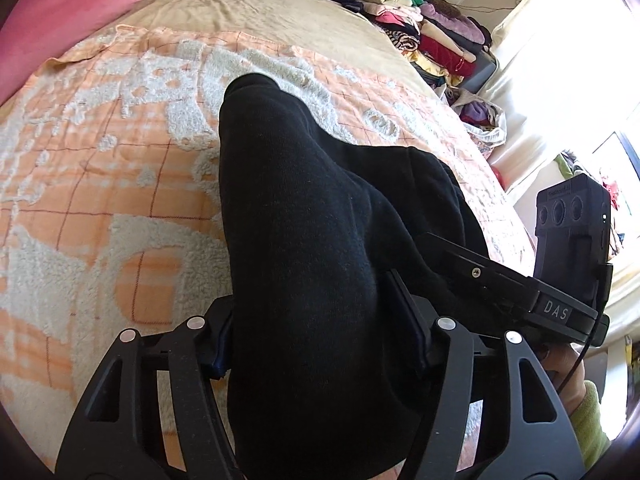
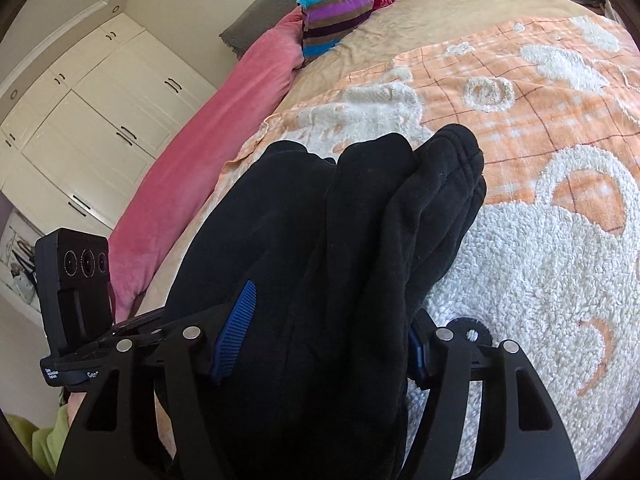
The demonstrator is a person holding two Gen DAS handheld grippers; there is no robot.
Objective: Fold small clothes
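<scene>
- Left wrist view: a black garment (image 1: 320, 240) is clamped between the fingers of the left gripper (image 1: 320, 344), bunched thickly and draped forward onto the orange-and-white blanket (image 1: 100, 160). The right gripper (image 1: 500, 280) is seen beside it, against the same cloth.
- Right wrist view: the black garment (image 2: 340, 240) is pinched by the right gripper (image 2: 320, 344), its folds hanging over the blanket (image 2: 540, 240); a pink cover (image 2: 200, 180) lies alongside.

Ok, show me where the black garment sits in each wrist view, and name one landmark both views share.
Left wrist view: the black garment fills the centre, running from between the left gripper up across the bed.
Right wrist view: the black garment fills the lower centre, bunched between the right gripper, its cuffs pointing up right.
Shared landmark: the orange and white blanket beneath it.
</scene>
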